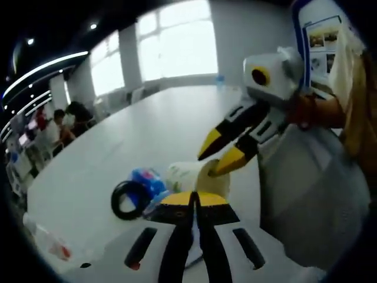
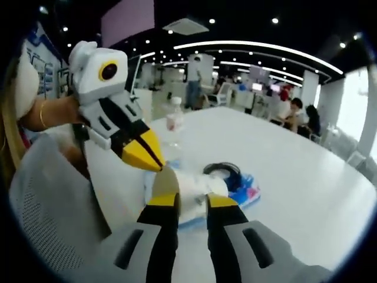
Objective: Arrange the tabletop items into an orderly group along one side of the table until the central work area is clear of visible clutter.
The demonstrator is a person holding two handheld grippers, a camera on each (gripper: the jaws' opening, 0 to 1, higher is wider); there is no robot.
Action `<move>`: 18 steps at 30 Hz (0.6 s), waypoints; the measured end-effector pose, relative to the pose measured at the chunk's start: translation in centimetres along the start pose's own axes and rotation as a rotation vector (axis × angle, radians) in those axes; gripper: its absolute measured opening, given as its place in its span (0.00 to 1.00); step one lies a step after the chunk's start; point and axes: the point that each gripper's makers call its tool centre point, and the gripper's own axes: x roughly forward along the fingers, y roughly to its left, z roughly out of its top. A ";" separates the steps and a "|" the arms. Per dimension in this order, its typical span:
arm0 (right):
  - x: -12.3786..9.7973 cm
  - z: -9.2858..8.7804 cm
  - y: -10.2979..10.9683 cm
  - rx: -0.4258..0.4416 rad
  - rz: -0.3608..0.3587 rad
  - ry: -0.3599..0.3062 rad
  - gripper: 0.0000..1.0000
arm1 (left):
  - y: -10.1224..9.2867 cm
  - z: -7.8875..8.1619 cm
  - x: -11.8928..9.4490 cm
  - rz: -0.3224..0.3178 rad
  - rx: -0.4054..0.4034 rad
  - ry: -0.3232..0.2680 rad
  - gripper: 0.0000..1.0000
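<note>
Fingers first: my right gripper (image 2: pixel 187 200) has its yellow tips spread around the white roll (image 2: pixel 194 190), straddling it, though I can't swear they're touching it; my left gripper (image 1: pixel 195 199) has its fingers pressed together, nothing between them that I can see. The clutter sits bunched on the white worktop (image 2: pixel 306 177): the roll, a black ring (image 1: pixel 128 199) at its nine o'clock in the left gripper view, and a blue packet (image 1: pixel 148 180) tucked behind the ring. Risk now, as I judge it: both grippers crowd the same roll, so a squeeze could knock tips together or send the roll skidding into the ring. The right gripper view gives me a clear bottle (image 2: pixel 173 125) standing at twelve o'clock beyond the pile; the left gripper view instead gives bright windows and a small clear wrapper (image 1: pixel 52 242) at eight o'clock.
</note>
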 end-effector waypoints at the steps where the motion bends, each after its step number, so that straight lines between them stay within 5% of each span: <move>1: 0.0 0.0 -0.1 -0.005 -0.004 0.001 0.15 | -0.1 0.1 0.0 -0.002 0.000 -0.002 0.00; 10: -0.3 -0.4 -0.8 0.001 -0.031 0.014 0.03 | -0.4 0.7 0.3 -0.011 0.012 -0.021 0.00; 14: -0.6 -0.9 -1.3 0.046 -0.044 0.026 0.03 | 0.1 0.7 0.2 0.029 0.088 -0.009 0.00; 18: -0.8 -0.4 -1.7 0.124 -0.043 -0.012 0.02 | 0.1 0.9 0.0 0.028 0.075 -0.023 0.11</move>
